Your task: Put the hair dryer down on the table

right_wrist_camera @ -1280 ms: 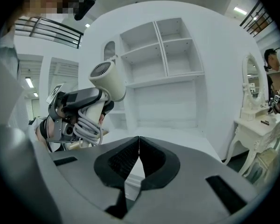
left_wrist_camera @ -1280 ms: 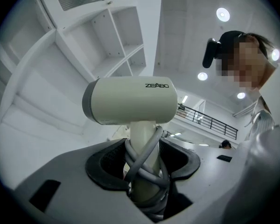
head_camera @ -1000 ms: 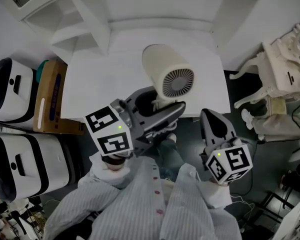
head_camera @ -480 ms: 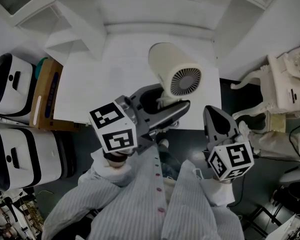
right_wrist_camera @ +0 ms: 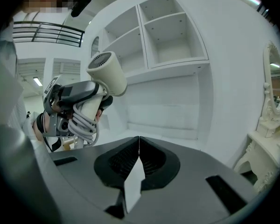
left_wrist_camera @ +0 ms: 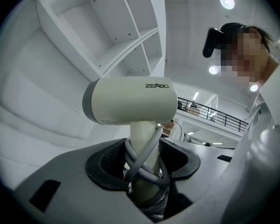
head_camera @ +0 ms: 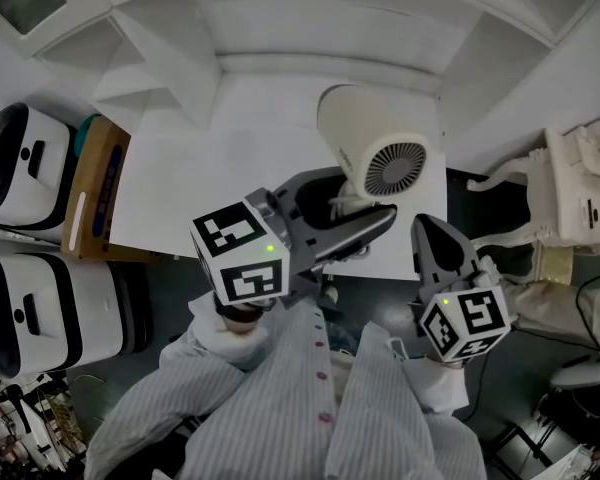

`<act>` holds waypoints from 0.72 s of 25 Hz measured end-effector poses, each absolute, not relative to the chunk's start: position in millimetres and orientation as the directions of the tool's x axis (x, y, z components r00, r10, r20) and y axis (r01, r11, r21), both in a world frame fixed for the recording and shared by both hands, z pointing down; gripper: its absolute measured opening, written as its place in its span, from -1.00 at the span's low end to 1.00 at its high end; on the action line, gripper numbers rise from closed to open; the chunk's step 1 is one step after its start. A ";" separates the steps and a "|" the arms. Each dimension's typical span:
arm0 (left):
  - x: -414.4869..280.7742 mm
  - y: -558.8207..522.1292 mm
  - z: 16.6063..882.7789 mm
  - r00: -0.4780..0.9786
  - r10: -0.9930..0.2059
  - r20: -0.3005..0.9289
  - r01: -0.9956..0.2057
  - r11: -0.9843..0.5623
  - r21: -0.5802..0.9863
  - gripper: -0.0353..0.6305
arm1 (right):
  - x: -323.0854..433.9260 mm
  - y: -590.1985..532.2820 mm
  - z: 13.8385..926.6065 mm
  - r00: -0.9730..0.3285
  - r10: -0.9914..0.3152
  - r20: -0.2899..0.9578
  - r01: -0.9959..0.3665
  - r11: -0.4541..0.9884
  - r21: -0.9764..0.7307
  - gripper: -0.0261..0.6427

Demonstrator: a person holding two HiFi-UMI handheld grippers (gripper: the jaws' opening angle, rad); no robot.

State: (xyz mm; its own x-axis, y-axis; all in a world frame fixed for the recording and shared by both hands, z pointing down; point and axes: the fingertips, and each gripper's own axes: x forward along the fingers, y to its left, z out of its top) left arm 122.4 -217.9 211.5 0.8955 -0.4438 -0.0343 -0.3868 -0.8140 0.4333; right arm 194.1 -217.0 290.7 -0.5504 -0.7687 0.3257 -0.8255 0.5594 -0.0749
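Observation:
A cream hair dryer (head_camera: 375,153) hangs over the right part of the white table (head_camera: 220,158), its grille end facing me. My left gripper (head_camera: 352,213) is shut on its handle, which has a grey cord wound round it. In the left gripper view the dryer (left_wrist_camera: 130,101) stands upright between the jaws of the left gripper (left_wrist_camera: 144,164), barrel level. My right gripper (head_camera: 432,230) is off the table's near right corner, shut with nothing in it. In the right gripper view the right gripper (right_wrist_camera: 139,143) has its jaws meeting, and the dryer (right_wrist_camera: 107,73) is up to the left.
White open shelving (head_camera: 310,18) rises behind the table. A cardboard box (head_camera: 95,183) and white-and-black cases (head_camera: 30,178) stand left of the table. Ornate white furniture (head_camera: 580,198) stands to the right. Dark floor lies under the table's near edge.
Both grippers have shifted right across the view, the left one carrying the hair dryer toward the table's right side. The grip on the handle is unchanged.

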 end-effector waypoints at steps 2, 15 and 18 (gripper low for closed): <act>120.8 -222.5 211.4 0.894 -0.447 -0.032 -0.391 -0.813 0.432 -0.24 | 190.1 -223.6 290.3 -0.558 -0.764 0.324 -0.821 0.565 -0.080 -0.89; 115.8 -234.6 220.9 0.888 -0.460 0.015 -0.427 -0.812 0.399 -0.24 | 181.6 -241.0 301.0 -0.579 -0.743 0.336 -0.807 0.582 -0.103 -0.89; 116.4 -234.9 224.2 0.893 -0.449 0.039 -0.429 -0.820 0.378 -0.24 | 182.2 -240.5 303.3 -0.574 -0.744 0.341 -0.810 0.576 -0.106 -0.89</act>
